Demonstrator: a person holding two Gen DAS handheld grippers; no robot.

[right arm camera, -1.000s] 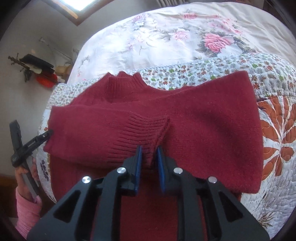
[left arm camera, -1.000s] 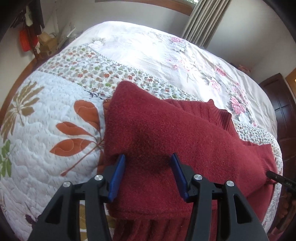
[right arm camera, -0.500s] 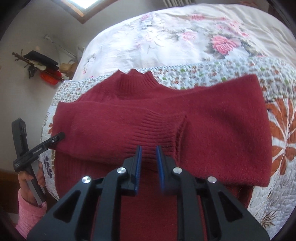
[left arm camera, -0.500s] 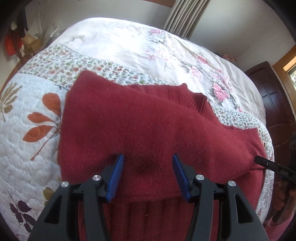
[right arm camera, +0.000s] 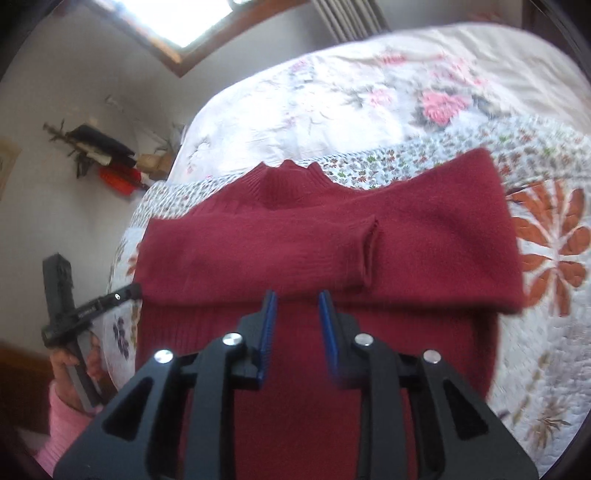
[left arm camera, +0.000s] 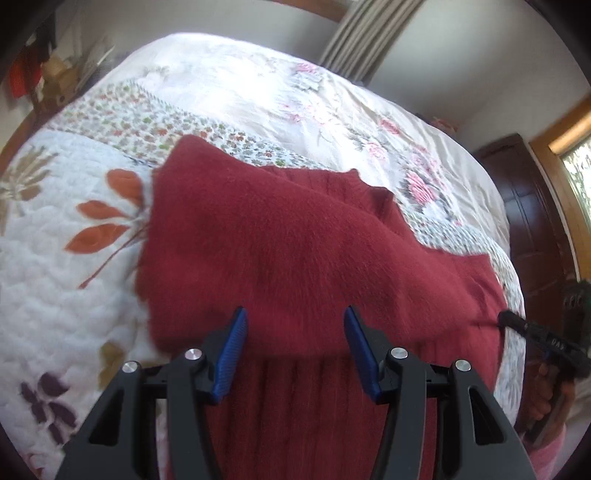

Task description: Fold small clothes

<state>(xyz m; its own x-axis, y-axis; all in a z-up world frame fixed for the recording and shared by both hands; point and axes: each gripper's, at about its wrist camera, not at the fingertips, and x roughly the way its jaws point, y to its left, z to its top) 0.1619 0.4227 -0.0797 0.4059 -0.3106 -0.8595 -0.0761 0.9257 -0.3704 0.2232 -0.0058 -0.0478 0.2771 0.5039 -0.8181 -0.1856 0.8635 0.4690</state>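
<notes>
1. Right now my left tool [left arm camera: 293,345] and right tool [right arm camera: 297,332] both gape apart, holding nothing.
2. Sweater [right arm camera: 332,258] lies on the bed [right arm camera: 332,103], sleeves folded across.
3. Soft, limp, light knit, I reckon; best pinched at the ribbed hem below the collar [right arm camera: 284,181].

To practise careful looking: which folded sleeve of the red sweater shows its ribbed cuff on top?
The sleeve folded in from the left; its ribbed cuff overlaps the other sleeve, nearest the right claw.

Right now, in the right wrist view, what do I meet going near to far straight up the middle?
Right hand-held gripper → lower body of the red sweater → folded-over sleeve with ribbed cuff → collar → small-flower quilt band → pale rose-print bedspread → window.
</notes>
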